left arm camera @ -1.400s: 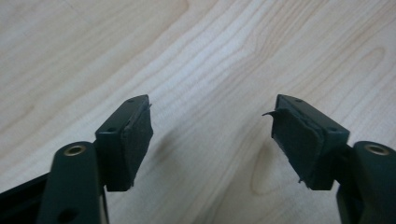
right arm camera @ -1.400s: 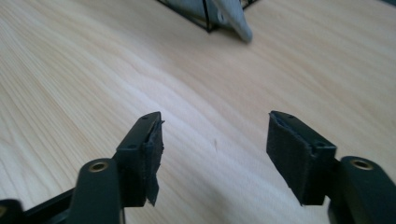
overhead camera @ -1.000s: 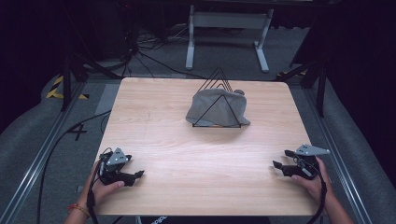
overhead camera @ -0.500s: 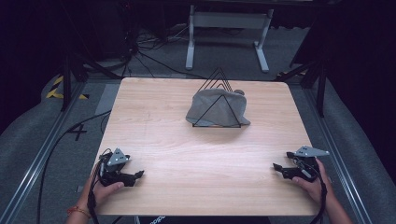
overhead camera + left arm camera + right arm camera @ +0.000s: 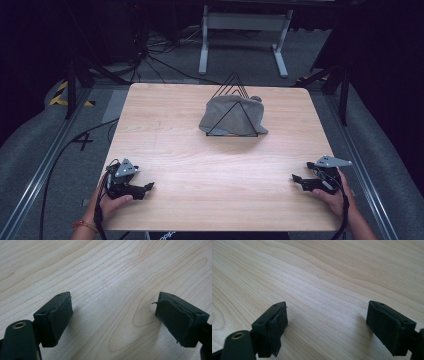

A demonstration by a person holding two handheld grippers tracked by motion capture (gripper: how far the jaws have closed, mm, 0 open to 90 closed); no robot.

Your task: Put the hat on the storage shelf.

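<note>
A light wooden desk [image 5: 220, 170] stands in a dark room, and a person's two hands rest at its near edge, one by each near corner. The left gripper [image 5: 148, 188] lies low over the desk close to the near left corner, held in the left hand [image 5: 112, 200], its tips pointing inward along the near edge. In the left gripper view its two black jaws stand wide apart over bare wood grain, with nothing between the pads [image 5: 60, 317]; they have just been easing a little wider.

The right gripper [image 5: 296, 180] sits close to the near right corner in the right hand [image 5: 337, 197], a grey three-cornered plate [image 5: 330, 161] on top, its tips pointing back toward the other gripper. The right gripper view shows its jaws spread just as wide, the pads [image 5: 277, 327] clear of everything but the desk surface below; these too have just been opening, and nothing lies between them.

Well away from both, toward the far edge and a little right of the middle, a grey cloth [image 5: 231, 114] lies bunched up in a black wire rack [image 5: 234, 85] made of triangular frames. The cloth droops through and around the front triangle and touches the desk. Black cables [image 5: 60, 155] trail over the floor at the left, and a white metal stand [image 5: 240, 22] is beyond the far edge.
</note>
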